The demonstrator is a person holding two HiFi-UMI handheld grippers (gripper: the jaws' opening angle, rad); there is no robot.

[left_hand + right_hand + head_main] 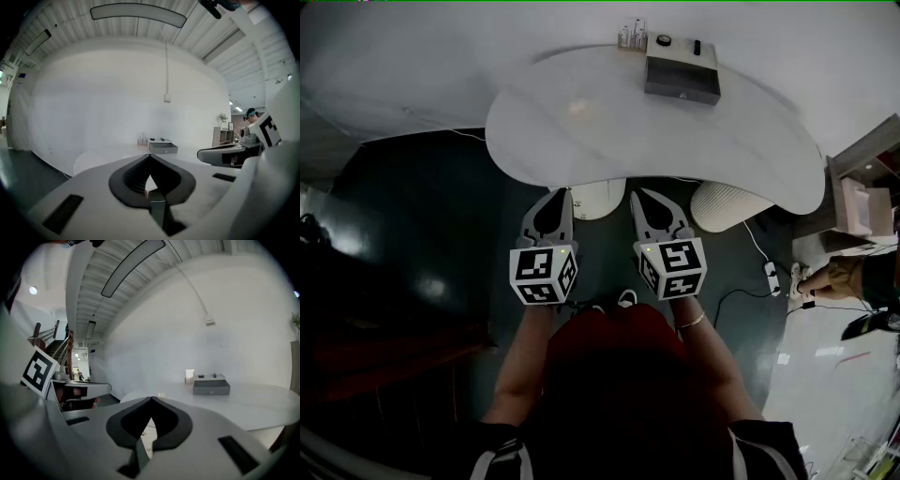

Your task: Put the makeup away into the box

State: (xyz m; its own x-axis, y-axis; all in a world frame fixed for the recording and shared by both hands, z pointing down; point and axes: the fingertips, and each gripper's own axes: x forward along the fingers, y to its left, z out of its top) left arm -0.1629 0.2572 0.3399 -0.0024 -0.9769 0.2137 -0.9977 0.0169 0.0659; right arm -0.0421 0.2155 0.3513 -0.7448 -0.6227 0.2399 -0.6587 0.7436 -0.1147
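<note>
Dark floor (412, 244) surrounds a white, bean-shaped table (581, 141), and a plain white wall (93, 103) stands behind it.

The grey box (682, 77) sits at the table's far edge, right of centre. Its front faces the person and has a small knob in the middle. A round dark makeup piece (664, 40) and a narrow dark makeup piece (697, 47) lie on the top of the box, apart from each other. A small rack of bottles (631, 36) stands just beside the box's left end, also at the far edge.

The left gripper (565, 193) and the right gripper (636, 195) are held side by side, just short of the table's near edge and well apart from the box. Both point toward the box and tilt slightly downward. The left gripper's jaws are pressed together tip to tip with nothing between them. The right gripper's jaws also meet at the tips and hold nothing. Each gripper has a marker cube (544, 272) at its rear, above the person's wrist.

Two white stools are tucked under the table's near edge, a smooth stool (598, 199) and a ribbed stool (727, 206). A power strip (772, 275) with its cable lies on the floor near the table's right end.
</note>
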